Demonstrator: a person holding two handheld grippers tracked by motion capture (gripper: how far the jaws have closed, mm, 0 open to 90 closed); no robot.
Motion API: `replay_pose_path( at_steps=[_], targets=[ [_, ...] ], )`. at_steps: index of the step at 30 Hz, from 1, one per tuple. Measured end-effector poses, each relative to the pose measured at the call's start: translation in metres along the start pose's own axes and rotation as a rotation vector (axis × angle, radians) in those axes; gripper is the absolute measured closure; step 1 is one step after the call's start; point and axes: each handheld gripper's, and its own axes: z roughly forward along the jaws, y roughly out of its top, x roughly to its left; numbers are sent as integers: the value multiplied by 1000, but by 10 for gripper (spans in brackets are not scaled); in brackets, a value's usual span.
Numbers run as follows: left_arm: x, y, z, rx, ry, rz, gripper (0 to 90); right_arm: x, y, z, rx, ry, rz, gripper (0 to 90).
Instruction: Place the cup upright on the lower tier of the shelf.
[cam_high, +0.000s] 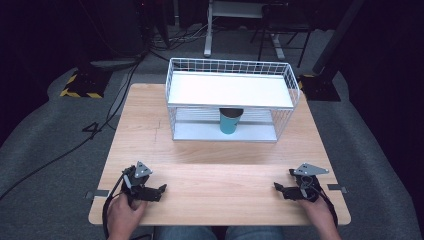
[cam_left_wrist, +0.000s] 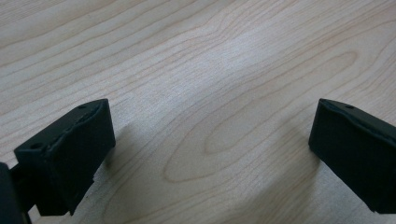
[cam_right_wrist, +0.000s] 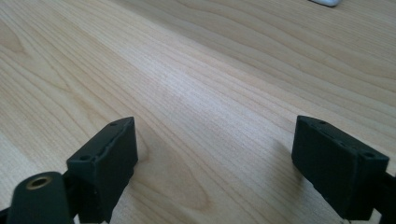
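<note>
A light wooden surface (cam_high: 150, 125) carries one white wire rack (cam_high: 232, 100) with two levels, standing at the middle of the far edge. The rack's upper shelf is a plain white board with a wire rim around it. On the lower shelf stands one teal cup (cam_high: 230, 121), upright, near the middle of that shelf and partly hidden by the board above it.

Two tools rest at the near edge, one toward each near corner, well apart from each other and from the rack. The left tool (cam_high: 152, 192) is held by the person's left hand (cam_high: 125, 212) near the near left corner, its tips turned inward toward the middle of the surface. The right tool (cam_high: 284, 190) is held by the right hand (cam_high: 320, 215) near the near right corner, also turned inward. Each carries one grey three-cornered plate on top and trails one cable.

In the left gripper view, the left tool's (cam_left_wrist: 212, 144) two black jaws stand wide apart with bare wood grain between them, holding nothing. In the right gripper view, the right tool's (cam_right_wrist: 212, 158) two jaws are likewise spread wide over bare wood, gripping nothing.

Two small metal tabs sit at the surface's near side edges, one by each tool. The floor around is grey carpet with dark cables across it.
</note>
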Motion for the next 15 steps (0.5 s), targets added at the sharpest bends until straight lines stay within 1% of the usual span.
replay_pose_path(
  at_steps=[3,7,15],
  targets=[
    [0,0,0,0,0,0,7,0,0,0,0,-1,4,137],
    [0,0,0,0,0,0,7,0,0,2,17,-19,22,67],
    [0,0,0,0,0,0,7,0,0,2,18,-21,24,66]
  ],
)
